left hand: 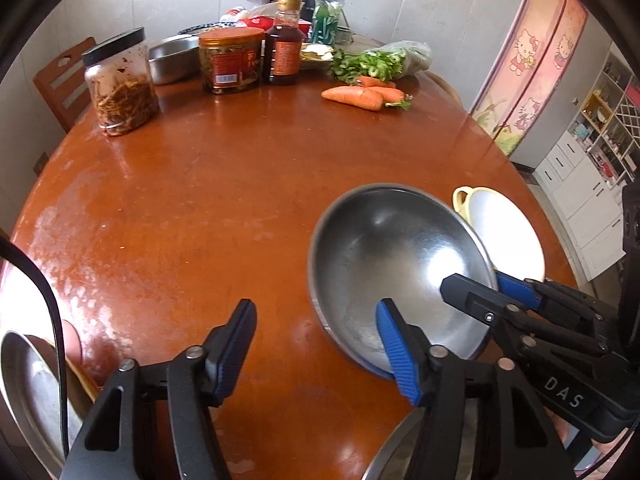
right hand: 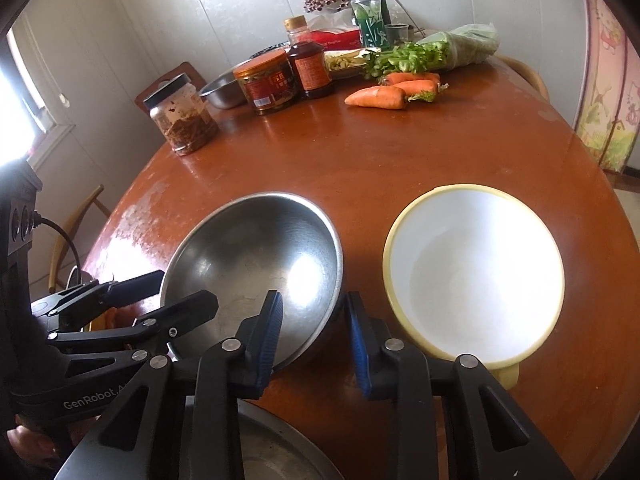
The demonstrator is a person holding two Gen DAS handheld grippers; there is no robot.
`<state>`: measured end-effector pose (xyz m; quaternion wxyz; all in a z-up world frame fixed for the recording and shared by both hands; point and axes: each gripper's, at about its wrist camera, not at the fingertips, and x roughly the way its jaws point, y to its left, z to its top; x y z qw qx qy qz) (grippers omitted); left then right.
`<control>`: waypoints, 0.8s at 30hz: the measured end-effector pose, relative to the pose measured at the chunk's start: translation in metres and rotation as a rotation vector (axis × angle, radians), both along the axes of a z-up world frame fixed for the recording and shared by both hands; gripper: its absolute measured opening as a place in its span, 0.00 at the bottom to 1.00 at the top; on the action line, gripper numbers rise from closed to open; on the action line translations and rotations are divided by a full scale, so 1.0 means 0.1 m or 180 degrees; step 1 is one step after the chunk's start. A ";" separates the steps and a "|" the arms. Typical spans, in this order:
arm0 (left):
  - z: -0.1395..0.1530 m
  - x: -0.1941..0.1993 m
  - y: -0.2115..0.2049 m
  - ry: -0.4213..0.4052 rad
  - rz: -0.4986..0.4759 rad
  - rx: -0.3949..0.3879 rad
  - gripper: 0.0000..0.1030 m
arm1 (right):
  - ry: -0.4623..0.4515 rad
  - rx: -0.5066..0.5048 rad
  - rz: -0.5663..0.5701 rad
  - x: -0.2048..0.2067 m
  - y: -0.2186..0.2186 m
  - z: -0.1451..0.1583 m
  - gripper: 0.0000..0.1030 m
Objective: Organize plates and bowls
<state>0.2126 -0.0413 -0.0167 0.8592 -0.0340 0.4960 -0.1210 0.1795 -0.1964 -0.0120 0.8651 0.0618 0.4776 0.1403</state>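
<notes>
Right tool (right hand: 314, 336) straddles the steel bowl (right hand: 256, 268) rim, unclamped; left tool (left hand: 316, 344) open. Seat deeper, then squeeze.

Both grippers sit low over the near edge of the table, pointing away from the person. The left gripper (left hand: 318, 344) has its jaws spread wide with nothing between the pads. In the right wrist view it comes in from the left (right hand: 166, 294), and a bit of the left hand (right hand: 26, 444) shows behind its body. The right gripper (right hand: 314, 342) is to its right and angled in toward it, so the two nearly meet. Its jaws are parted too, though narrower. From the left wrist camera (left hand: 486, 286), one finger reaches inside the steel bowl (left hand: 384, 256) and the other sits outside the rim. I can't see either pad pressing on it.
</notes>
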 end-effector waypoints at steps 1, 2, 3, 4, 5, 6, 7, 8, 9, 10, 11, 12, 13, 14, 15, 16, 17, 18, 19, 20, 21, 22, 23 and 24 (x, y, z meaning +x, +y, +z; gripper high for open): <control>0.01 -0.01 -0.02 -0.0011 -0.0023 -0.0020 0.56 | -0.0002 0.0001 0.0003 0.00 0.00 0.00 0.31; 0.02 -0.02 -0.04 -0.0024 -0.0048 -0.0032 0.53 | 0.0000 0.0004 0.0007 0.00 0.00 0.00 0.30; 0.03 -0.03 -0.06 -0.0045 -0.0066 -0.0038 0.51 | -0.0001 -0.0001 0.0018 -0.01 0.01 0.00 0.30; 0.05 -0.05 -0.08 -0.0075 -0.0085 -0.0017 0.49 | -0.0004 -0.0001 0.0025 -0.01 0.02 0.01 0.29; 0.07 -0.06 -0.10 -0.0102 -0.0095 -0.0001 0.48 | -0.0010 0.0004 0.0036 -0.02 0.02 0.01 0.28; 0.08 -0.07 -0.10 -0.0112 -0.0093 0.0006 0.47 | -0.0025 -0.0004 0.0045 -0.02 0.03 0.03 0.28; 0.10 -0.07 -0.10 -0.0125 -0.0091 0.0007 0.47 | -0.0040 -0.0009 0.0050 -0.03 0.04 0.04 0.27; 0.11 -0.08 -0.09 -0.0130 -0.0087 -0.0002 0.47 | -0.0052 -0.0013 0.0056 -0.04 0.04 0.05 0.27; 0.11 -0.07 -0.09 -0.0123 -0.0087 -0.0003 0.47 | -0.0063 -0.0013 0.0060 -0.04 0.05 0.06 0.27; 0.11 -0.08 -0.09 -0.0120 -0.0082 -0.0005 0.47 | -0.0061 -0.0024 0.0059 -0.05 0.06 0.06 0.27; 0.11 -0.09 -0.09 -0.0122 -0.0076 -0.0002 0.47 | -0.0060 -0.0031 0.0061 -0.05 0.06 0.06 0.27; 0.11 -0.09 -0.08 -0.0123 -0.0071 0.0001 0.47 | -0.0060 -0.0033 0.0070 -0.05 0.07 0.06 0.27; 0.11 -0.09 -0.07 -0.0125 -0.0067 -0.0001 0.47 | -0.0057 -0.0031 0.0074 -0.05 0.07 0.06 0.27; 0.12 -0.10 -0.07 -0.0131 -0.0062 -0.0005 0.47 | -0.0056 -0.0031 0.0075 -0.06 0.07 0.06 0.27; 0.13 -0.11 -0.06 -0.0142 -0.0059 -0.0002 0.47 | -0.0058 -0.0037 0.0080 -0.06 0.08 0.06 0.27; 0.14 -0.12 -0.06 -0.0161 -0.0054 -0.0009 0.47 | -0.0067 -0.0040 0.0085 -0.06 0.09 0.07 0.27; 0.16 -0.13 -0.05 -0.0175 -0.0053 -0.0007 0.47 | -0.0068 -0.0042 0.0089 -0.07 0.09 0.07 0.27; 0.18 -0.14 -0.05 -0.0191 -0.0048 -0.0006 0.47 | -0.0074 -0.0047 0.0091 -0.08 0.10 0.08 0.26; 0.19 -0.15 -0.05 -0.0208 -0.0048 -0.0007 0.47 | -0.0089 -0.0050 0.0096 -0.09 0.10 0.09 0.26; 0.21 -0.16 -0.05 -0.0222 -0.0047 -0.0005 0.47 | -0.0105 -0.0048 0.0102 -0.10 0.11 0.11 0.26; 0.22 -0.17 -0.05 -0.0232 -0.0043 -0.0004 0.47 | -0.0115 -0.0043 0.0102 -0.11 0.10 0.12 0.26; 0.24 -0.19 -0.05 -0.0247 -0.0041 -0.0004 0.47 | -0.0130 -0.0043 0.0106 -0.12 0.10 0.14 0.26; 0.25 -0.20 -0.04 -0.0252 -0.0037 -0.0010 0.47 | -0.0146 -0.0042 0.0109 -0.13 0.10 0.15 0.26; 0.27 -0.22 -0.04 -0.0262 -0.0036 -0.0011 0.47 | -0.0152 -0.0037 0.0111 -0.14 0.10 0.17 0.26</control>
